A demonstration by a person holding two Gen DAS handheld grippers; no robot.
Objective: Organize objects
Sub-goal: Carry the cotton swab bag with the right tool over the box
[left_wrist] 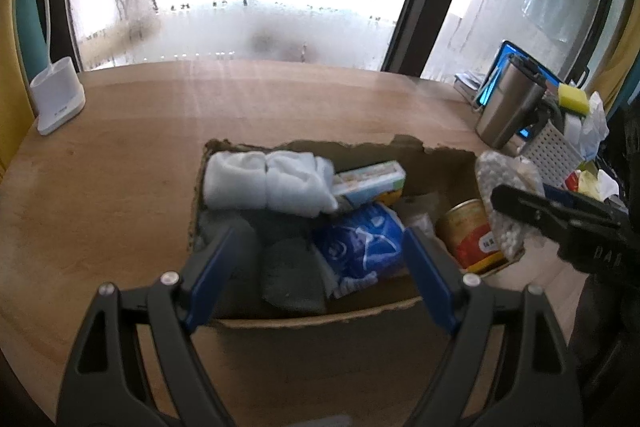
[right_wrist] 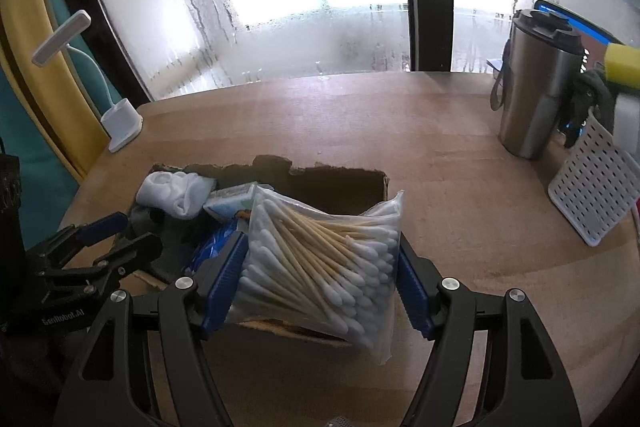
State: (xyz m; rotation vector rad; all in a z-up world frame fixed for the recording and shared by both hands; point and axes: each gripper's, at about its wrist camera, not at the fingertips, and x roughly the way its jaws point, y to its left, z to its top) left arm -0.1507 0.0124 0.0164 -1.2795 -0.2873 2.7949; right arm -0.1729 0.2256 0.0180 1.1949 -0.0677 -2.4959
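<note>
- Wooden table point(right_wrist: 400, 131) by fogged window; cardboard box point(right_wrist: 340, 183) half packed.
- Right gripper point(right_wrist: 320, 283) fingers clamp cotton swab bag point(right_wrist: 320, 259) over box.
- Left gripper point(left_wrist: 316, 267) fingers wide, empty.
- Next, likely: lower bag into free right side, release.

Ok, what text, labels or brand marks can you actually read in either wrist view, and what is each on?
"GenRobot.AI": on the left gripper body, right wrist view.
"DA": partial letters on the right gripper body, left wrist view.
Red and yellow can, blue packet, small carton: print too blurred to read.
</note>
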